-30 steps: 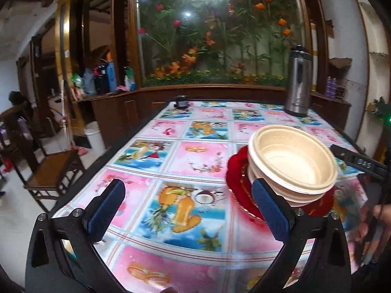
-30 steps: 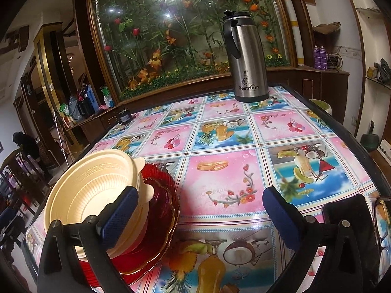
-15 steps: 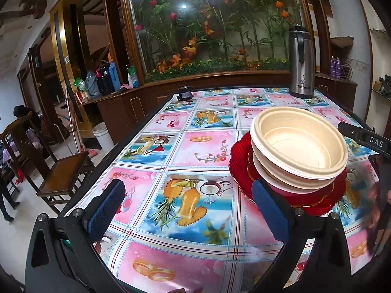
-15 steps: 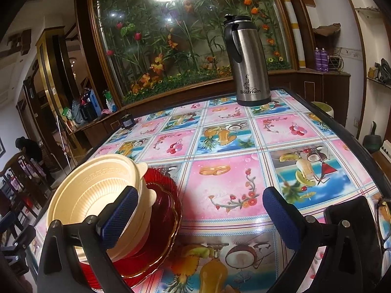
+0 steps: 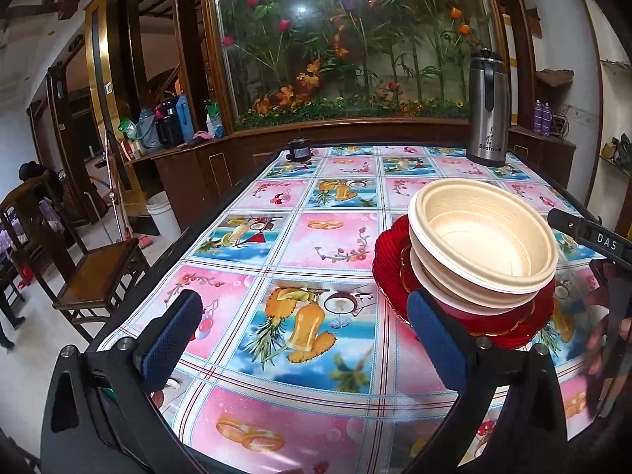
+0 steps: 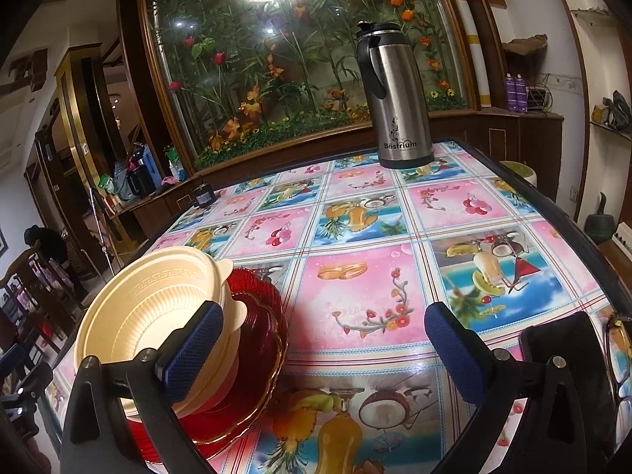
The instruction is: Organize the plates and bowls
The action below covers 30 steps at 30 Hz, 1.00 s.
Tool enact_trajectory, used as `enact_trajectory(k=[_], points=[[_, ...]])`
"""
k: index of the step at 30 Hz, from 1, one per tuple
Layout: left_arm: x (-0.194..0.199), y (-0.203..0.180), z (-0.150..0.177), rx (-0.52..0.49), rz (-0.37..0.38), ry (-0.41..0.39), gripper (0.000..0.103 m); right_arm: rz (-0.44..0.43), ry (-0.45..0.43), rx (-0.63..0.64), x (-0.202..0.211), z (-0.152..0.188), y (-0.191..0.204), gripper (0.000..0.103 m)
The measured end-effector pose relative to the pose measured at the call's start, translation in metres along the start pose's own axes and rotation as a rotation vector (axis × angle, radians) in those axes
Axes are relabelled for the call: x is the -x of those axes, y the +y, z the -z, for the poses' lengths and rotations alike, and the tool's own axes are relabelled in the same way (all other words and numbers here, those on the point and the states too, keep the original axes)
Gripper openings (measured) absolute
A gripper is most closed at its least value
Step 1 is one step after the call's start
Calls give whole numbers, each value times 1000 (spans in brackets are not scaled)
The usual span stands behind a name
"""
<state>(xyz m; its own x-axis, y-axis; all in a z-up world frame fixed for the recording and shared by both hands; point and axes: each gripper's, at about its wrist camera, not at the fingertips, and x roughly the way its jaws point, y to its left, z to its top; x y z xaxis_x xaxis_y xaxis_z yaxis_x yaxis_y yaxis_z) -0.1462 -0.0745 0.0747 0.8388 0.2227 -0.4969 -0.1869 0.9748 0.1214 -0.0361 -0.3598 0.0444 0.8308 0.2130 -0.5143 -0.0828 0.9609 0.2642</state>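
While both grippers stay spread wide with nothing between their blue pads, the stack of cream bowls (image 5: 482, 245) sits on red plates (image 5: 389, 260) on the tabletop (image 5: 276, 245). The left gripper (image 5: 304, 339) is released, and the stack lies just past its right pad, off to the right side. The right gripper (image 6: 320, 349) is released too, and the same cream bowls (image 6: 154, 308) sit on the red plates (image 6: 256, 339) just behind its left pad, off to the left.

From the left wrist view, you can see down into the top bowl, and a black bar marked "DAS" (image 5: 588, 235) pokes in near the stack at the right edge. A wooden chair (image 5: 83, 264) stands on the floor beside the tabletop. From the right wrist view, a raised pattern shows on the top bowl's rim, and a dark flat thing (image 6: 561, 359) lies by the right pad, with eyeglasses (image 6: 622, 351) next to it.

A tall steel flask (image 6: 397, 98) stands upright at the far end, well apart from the stack. A small dark jar (image 5: 299, 149) sits at the far left corner. Between each pair of pads lies only the picture tablecloth.
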Motion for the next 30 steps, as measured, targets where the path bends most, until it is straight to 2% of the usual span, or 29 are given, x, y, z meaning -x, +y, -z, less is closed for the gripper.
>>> enact_trajectory(k=[21,26,30], points=[[-7,1,4,15,41,38,103,13,24,19,-4,4,2,103],[-9,-5,8,-1,53,48,103,38,22,48,10,10,5,103],[-11,-8,8,-5,61,62,103,19,4,44,30,16,5,103]])
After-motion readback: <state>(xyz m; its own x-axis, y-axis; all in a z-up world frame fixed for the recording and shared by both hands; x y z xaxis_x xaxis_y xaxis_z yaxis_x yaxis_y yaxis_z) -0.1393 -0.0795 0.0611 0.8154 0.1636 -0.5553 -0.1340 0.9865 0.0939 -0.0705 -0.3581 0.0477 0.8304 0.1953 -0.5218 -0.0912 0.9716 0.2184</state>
